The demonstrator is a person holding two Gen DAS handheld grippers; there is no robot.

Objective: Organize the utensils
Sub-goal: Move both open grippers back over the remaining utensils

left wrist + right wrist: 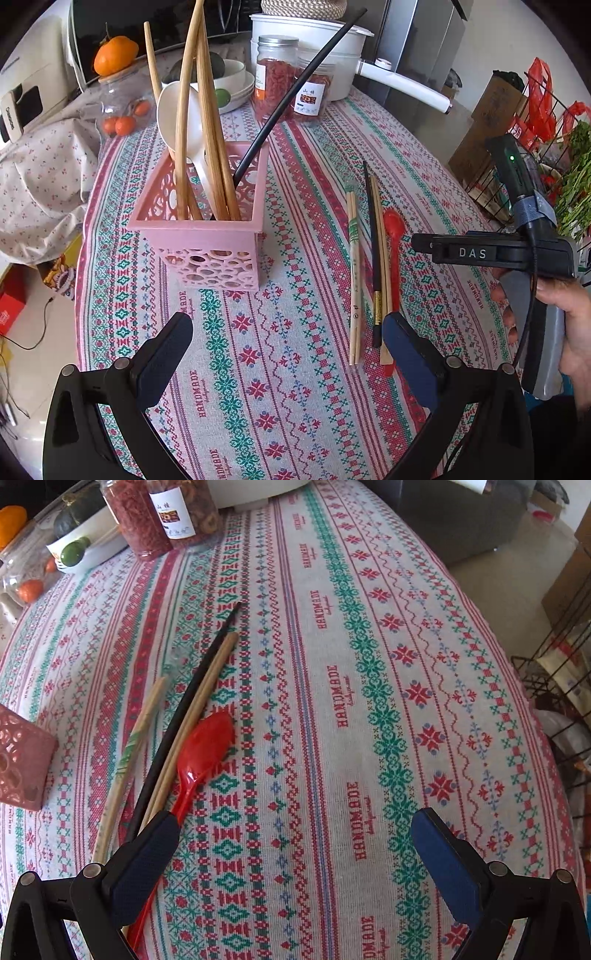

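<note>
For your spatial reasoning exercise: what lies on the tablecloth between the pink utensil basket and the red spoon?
In the left wrist view, between the pink utensil basket and the red spoon lie a wrapped chopstick pair, a black chopstick and a wooden chopstick.

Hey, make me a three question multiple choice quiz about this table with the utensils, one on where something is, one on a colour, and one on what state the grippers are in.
1. Where is the white spoon?
A. standing in the pink basket
B. flat on the tablecloth
C. in the white pot

2. What colour is the spoon lying beside the loose chopsticks?
A. green
B. red
C. white

3. How are the left gripper and right gripper?
A. both open, holding nothing
B. left shut on a chopstick
C. right shut on the spoon

Answers: 1 A, its bowl rises above the basket rim; 2 B, it is bright red; 3 A, both sets of jaws stand wide apart over cloth.
</note>
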